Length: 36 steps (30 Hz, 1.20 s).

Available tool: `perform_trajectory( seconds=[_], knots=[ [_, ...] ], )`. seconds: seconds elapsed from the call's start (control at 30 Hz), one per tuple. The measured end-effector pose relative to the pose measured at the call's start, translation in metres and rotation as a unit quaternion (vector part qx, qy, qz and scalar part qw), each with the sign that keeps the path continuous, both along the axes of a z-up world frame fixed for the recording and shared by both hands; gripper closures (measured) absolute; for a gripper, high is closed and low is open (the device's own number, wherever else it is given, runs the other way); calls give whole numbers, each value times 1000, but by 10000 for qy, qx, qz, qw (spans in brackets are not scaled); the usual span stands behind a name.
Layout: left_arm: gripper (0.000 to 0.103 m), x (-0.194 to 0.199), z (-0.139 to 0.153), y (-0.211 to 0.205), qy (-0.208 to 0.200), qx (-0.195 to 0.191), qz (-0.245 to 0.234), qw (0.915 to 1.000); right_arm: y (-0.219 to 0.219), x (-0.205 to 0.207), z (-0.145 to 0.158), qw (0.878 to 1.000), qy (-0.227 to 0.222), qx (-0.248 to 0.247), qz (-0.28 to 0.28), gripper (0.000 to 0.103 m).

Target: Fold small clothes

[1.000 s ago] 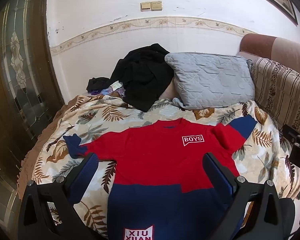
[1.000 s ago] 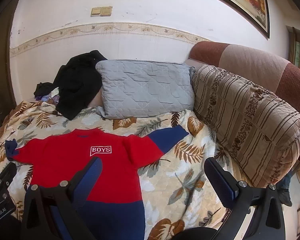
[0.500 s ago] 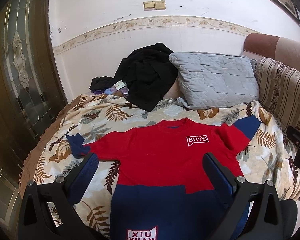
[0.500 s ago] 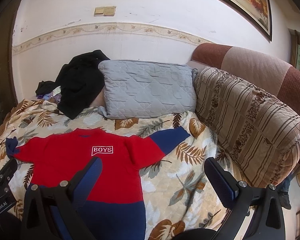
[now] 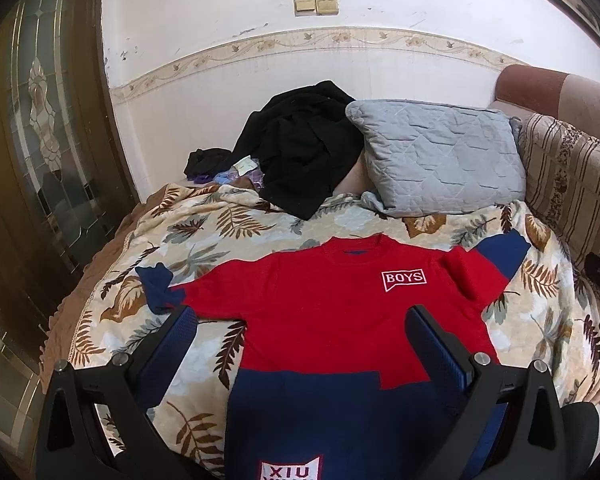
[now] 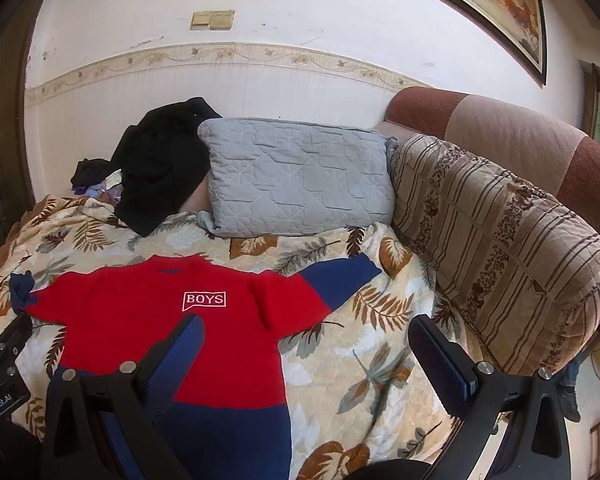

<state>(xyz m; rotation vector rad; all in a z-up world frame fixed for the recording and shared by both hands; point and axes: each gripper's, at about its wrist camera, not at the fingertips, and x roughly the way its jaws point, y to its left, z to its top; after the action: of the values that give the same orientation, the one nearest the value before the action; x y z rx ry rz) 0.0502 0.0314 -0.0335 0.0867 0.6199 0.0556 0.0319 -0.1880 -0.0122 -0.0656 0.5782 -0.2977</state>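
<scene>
From my left wrist camera, I see at far left a dark wooden door with leaded glass (image 5: pixel 40 152). Next to it the bed is covered by a cream blanket printed with brown and grey leaves (image 5: pixel 204 236). At the head of the bed a heap of black clothing (image 5: pixel 300 160) leans against the white wall, and just right of it sits a grey quilted pillow (image 5: pixel 440 164), touching the heap.

The small knitted sweater, red on top and navy below (image 5: pixel 320 312), lies flat and face up on the blanket, collar toward the pillow, both sleeves spread sideways. Its left navy cuff (image 5: pixel 156 284) is crumpled; a white "BOYS" patch (image 5: pixel 403 279) sits on the chest. My left tongs (image 5: pixel 300 332) hang above the sweater's lower half, spread wide, gripping nothing; the blue-padded fingers (image 5: pixel 172 344) bracket the body of the garment without touching it, as far as I can tell.

In the right wrist camera, the sweater (image 6: pixel 172 320) lies at lower left, its right navy sleeve (image 6: pixel 340 276) stretching toward the striped brown sofa cushion (image 6: pixel 500 248). My right tongs (image 6: pixel 304 344) are also spread wide and empty, the left finger over the sweater's red part, the right finger over bare blanket (image 6: pixel 360 344) near the cushion. A framed painting (image 6: pixel 492 4) hangs on the wall at upper right.
</scene>
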Motion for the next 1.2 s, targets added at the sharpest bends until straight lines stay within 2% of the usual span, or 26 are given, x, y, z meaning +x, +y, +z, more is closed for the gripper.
perform_trajectory(
  seconds=[0.97,1.2],
  knots=[
    [0,36,-33,2,416,54,113,9991,-2,35,-20,9996,283,-88,-17,0],
    [0,50,-50,2,635,114,166,9978,-7,49,-30,9991,409,-84,-33,0]
  ],
)
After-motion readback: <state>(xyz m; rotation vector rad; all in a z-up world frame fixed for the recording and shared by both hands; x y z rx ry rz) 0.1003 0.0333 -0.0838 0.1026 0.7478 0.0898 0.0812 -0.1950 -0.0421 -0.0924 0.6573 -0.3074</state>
